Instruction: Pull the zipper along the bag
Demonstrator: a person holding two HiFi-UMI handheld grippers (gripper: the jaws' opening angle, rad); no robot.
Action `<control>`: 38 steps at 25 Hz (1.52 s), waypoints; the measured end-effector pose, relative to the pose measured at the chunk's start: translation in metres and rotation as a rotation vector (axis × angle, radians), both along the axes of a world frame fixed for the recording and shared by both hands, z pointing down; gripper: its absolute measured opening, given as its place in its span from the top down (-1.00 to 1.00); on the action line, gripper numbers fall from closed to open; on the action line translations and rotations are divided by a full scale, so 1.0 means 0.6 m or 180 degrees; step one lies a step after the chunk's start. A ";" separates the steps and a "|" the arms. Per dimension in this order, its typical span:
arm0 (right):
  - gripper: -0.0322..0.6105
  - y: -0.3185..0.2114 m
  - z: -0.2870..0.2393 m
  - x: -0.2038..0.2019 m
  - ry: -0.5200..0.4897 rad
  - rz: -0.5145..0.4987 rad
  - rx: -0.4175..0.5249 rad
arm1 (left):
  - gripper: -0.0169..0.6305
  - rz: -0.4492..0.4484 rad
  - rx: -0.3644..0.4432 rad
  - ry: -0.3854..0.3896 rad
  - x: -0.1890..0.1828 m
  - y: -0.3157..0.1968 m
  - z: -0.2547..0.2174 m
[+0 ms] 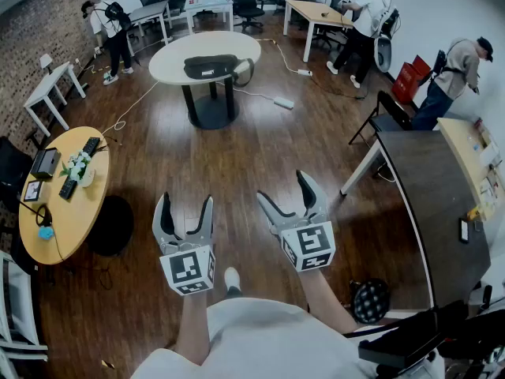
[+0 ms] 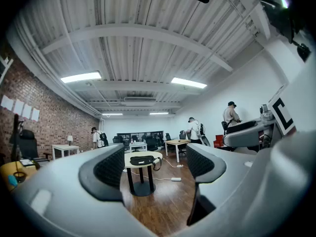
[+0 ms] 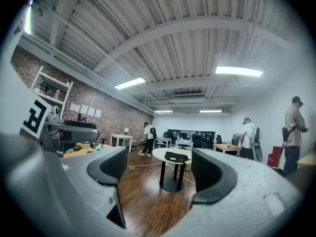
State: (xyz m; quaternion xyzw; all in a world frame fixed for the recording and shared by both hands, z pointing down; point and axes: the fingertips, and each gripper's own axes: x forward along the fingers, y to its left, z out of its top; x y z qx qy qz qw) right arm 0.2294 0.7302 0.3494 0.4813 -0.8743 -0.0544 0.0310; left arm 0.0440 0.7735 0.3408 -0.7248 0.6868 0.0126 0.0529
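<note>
A black bag (image 1: pixel 211 66) with a strap lies on a round white table (image 1: pixel 170 63) across the room; it also shows small in the left gripper view, bag (image 2: pixel 141 160), and the right gripper view, bag (image 3: pixel 176 157). Its zipper is too small to make out. My left gripper (image 1: pixel 186 205) and right gripper (image 1: pixel 282 185) are held side by side over the wooden floor, far from the bag. Both stand open with nothing between their jaws. The left gripper (image 2: pixel 155 166) and the right gripper (image 3: pixel 158 167) both point toward the bag table.
A round yellow table (image 1: pixel 72 212) with remotes and small items stands at the left. A dark desk (image 1: pixel 430 204) and black chair (image 1: pixel 387 109) are at the right. White cables and a power strip (image 1: pixel 283 103) lie on the floor near the bag table. Several people work at the far desks.
</note>
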 end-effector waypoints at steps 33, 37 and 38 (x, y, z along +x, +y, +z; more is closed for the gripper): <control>-0.15 -0.825 0.035 -0.154 -0.0051 -0.0375 -0.0348 | -0.11 0.0249 -0.0158 -0.0047 -0.091 -0.820 0.032; -0.15 -0.914 0.087 -0.192 -0.0004 -0.0533 -0.0634 | -0.11 0.0219 -0.0406 0.0008 -0.110 -0.904 0.077; -0.15 -0.937 0.092 -0.206 0.0018 -0.0581 -0.0638 | -0.11 0.0208 -0.0430 0.0013 -0.120 -0.932 0.082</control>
